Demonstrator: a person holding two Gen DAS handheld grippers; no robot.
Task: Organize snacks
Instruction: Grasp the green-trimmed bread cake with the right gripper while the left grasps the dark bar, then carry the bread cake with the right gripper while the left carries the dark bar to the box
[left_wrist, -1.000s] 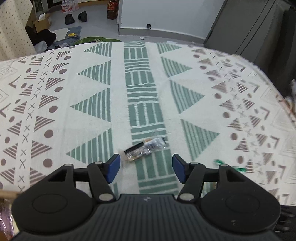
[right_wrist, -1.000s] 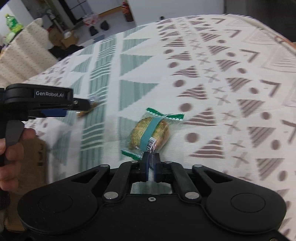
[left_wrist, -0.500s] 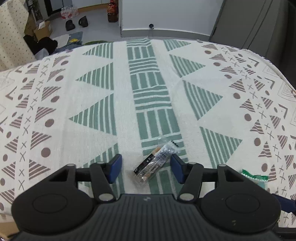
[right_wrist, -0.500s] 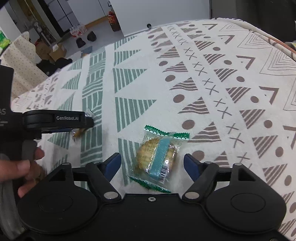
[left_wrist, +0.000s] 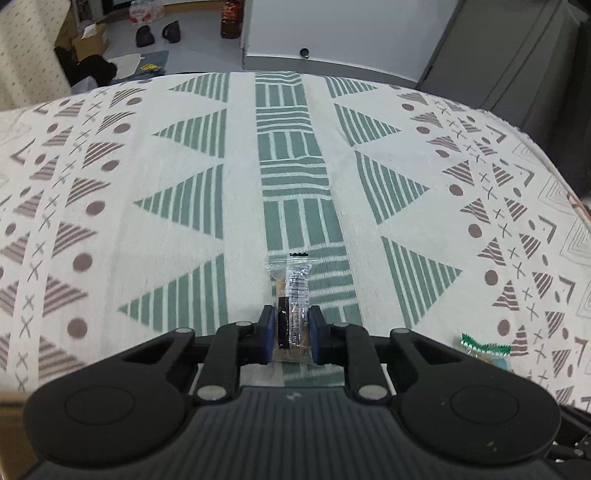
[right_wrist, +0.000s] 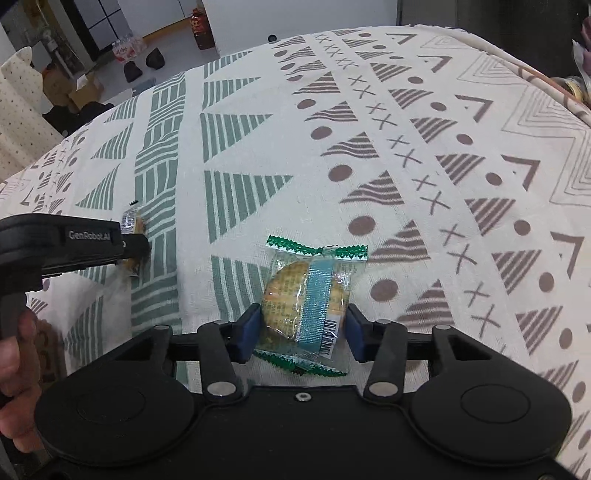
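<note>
On a patterned tablecloth (left_wrist: 184, 229), the left gripper (left_wrist: 291, 334) clamps a slim snack bar (left_wrist: 291, 295) between its pads, while the right gripper (right_wrist: 303, 328) pinches a round cookie packet (right_wrist: 306, 295) between its own.

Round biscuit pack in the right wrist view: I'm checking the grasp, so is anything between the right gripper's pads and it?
Nothing visible. The round biscuit pack sits between the right gripper pads on the patterned cloth, with its sides unobstructed.

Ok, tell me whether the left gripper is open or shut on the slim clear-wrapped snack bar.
Shut on it. The left gripper has both blue pads pressed against the sides of the slim clear-wrapped snack bar, which lies lengthwise on the patterned cloth.
</note>
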